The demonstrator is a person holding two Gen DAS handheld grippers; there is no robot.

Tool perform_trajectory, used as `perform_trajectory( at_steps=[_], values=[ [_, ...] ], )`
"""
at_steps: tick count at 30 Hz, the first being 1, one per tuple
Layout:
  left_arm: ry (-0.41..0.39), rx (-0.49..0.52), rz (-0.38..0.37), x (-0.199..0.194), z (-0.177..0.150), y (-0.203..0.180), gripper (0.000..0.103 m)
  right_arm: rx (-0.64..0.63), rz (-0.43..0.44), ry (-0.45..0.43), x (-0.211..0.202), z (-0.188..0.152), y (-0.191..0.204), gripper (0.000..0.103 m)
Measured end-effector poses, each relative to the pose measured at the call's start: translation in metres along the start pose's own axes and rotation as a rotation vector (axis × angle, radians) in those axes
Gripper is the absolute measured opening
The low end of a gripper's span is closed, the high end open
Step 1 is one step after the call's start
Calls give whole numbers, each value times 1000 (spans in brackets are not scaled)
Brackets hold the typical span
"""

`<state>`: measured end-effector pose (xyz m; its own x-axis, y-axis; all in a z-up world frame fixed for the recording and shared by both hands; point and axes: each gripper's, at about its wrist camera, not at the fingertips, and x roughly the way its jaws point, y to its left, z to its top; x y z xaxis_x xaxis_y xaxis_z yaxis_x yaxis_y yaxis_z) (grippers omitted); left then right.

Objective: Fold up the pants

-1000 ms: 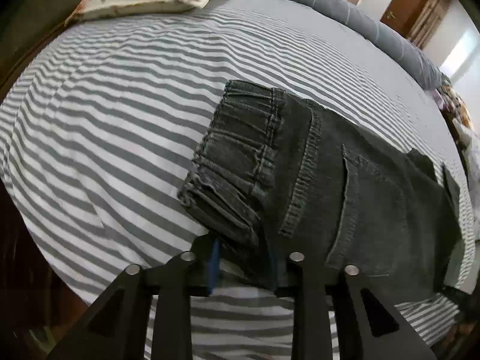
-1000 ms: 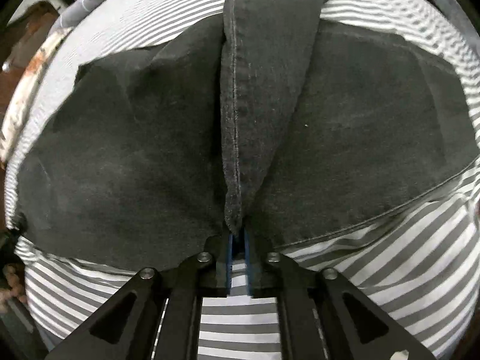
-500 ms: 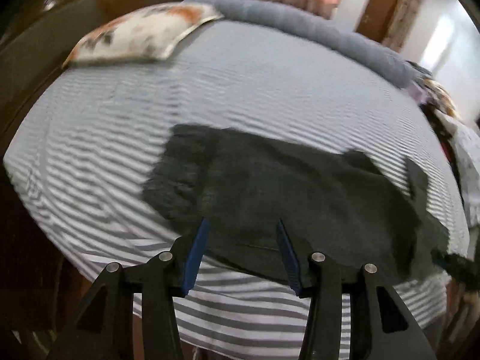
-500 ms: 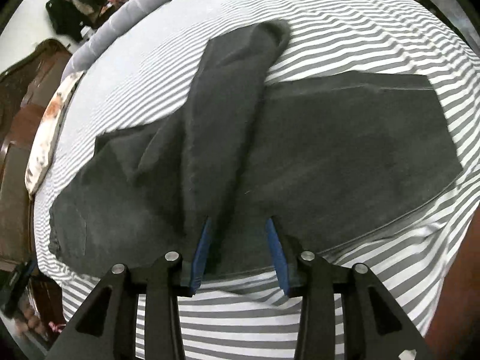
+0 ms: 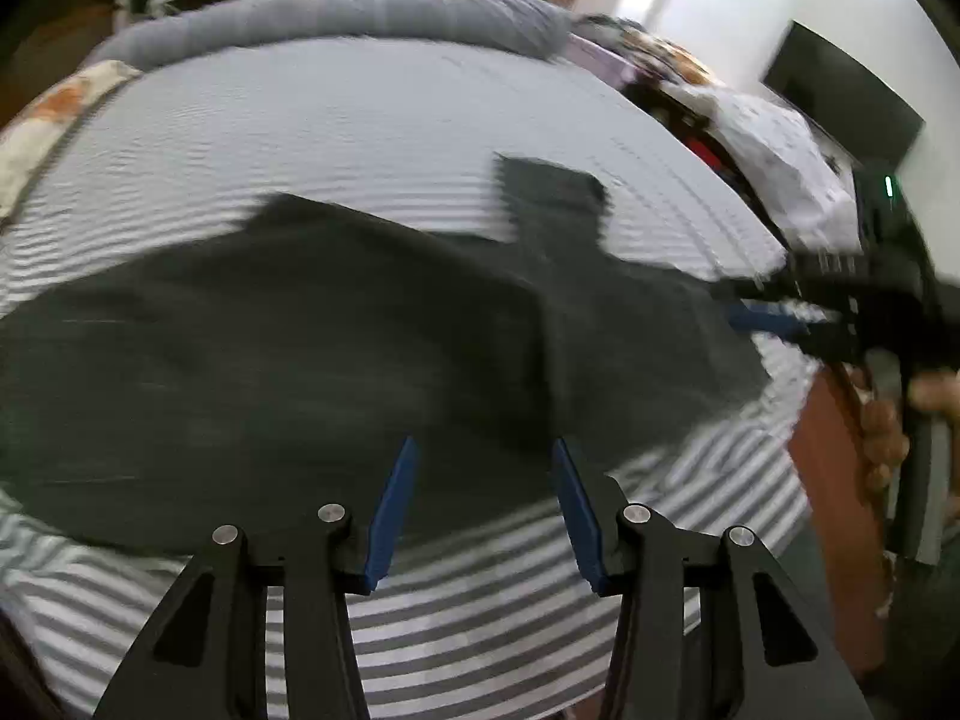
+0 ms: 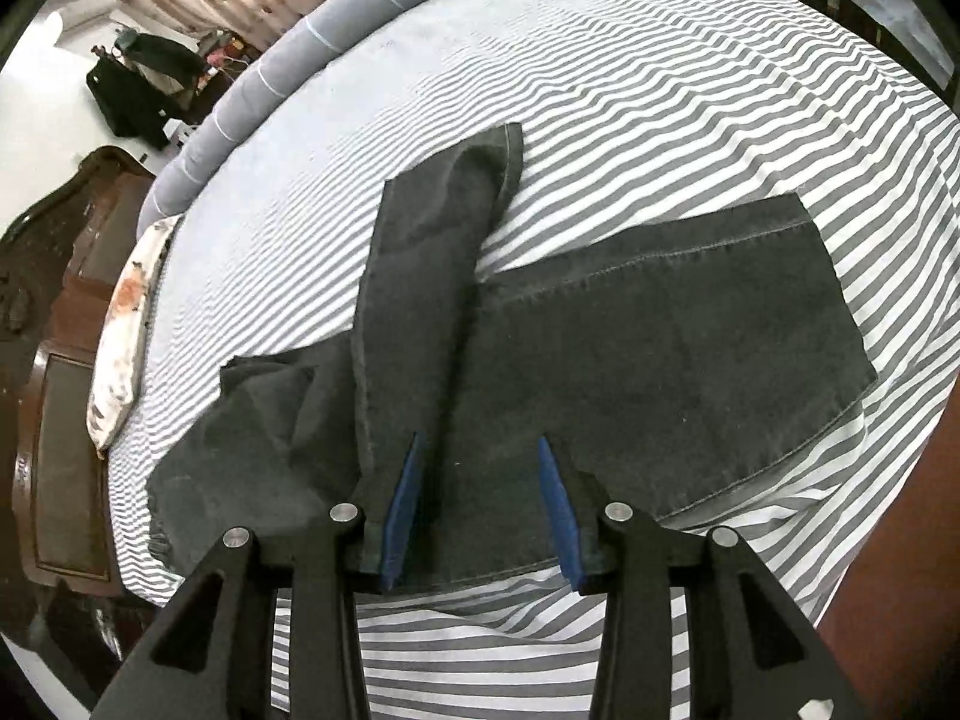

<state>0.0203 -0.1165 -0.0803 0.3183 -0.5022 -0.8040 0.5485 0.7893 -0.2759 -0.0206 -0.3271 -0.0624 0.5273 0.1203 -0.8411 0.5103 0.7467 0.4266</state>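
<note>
- My left gripper (image 5: 483, 501) and right gripper (image 6: 479, 504) both hang released, jaws spread, holding nothing.
- The dark denim pants (image 6: 630, 372) lie on the striped bed sheet (image 6: 600, 72), one leg (image 6: 438, 240) skewed across the other.
- Judged best: square that stray leg over its partner before making any crosswise fold.

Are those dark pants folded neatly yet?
Not neatly: the pants lie flat on the bed, with one leg sticking out at an angle.
</note>
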Motion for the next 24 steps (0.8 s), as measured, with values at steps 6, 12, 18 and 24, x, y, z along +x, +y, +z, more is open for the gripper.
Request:
perform_trajectory(
  at_steps=[6,12,18,24],
  values=[
    [58,21,-66,44,-3,-33,49,-10,17,-7,-3,5,0,38],
    [77,-14,-84,79,5,-35,48,-16,-5,-4,3,6,-4,38],
    [110,8,-106,105,10,-41,35,-65,-40,13,22,15,-2,38],
    [112,28,-85,124,9,-40,7,-199,-110,50,55,53,29,38]
  ],
)
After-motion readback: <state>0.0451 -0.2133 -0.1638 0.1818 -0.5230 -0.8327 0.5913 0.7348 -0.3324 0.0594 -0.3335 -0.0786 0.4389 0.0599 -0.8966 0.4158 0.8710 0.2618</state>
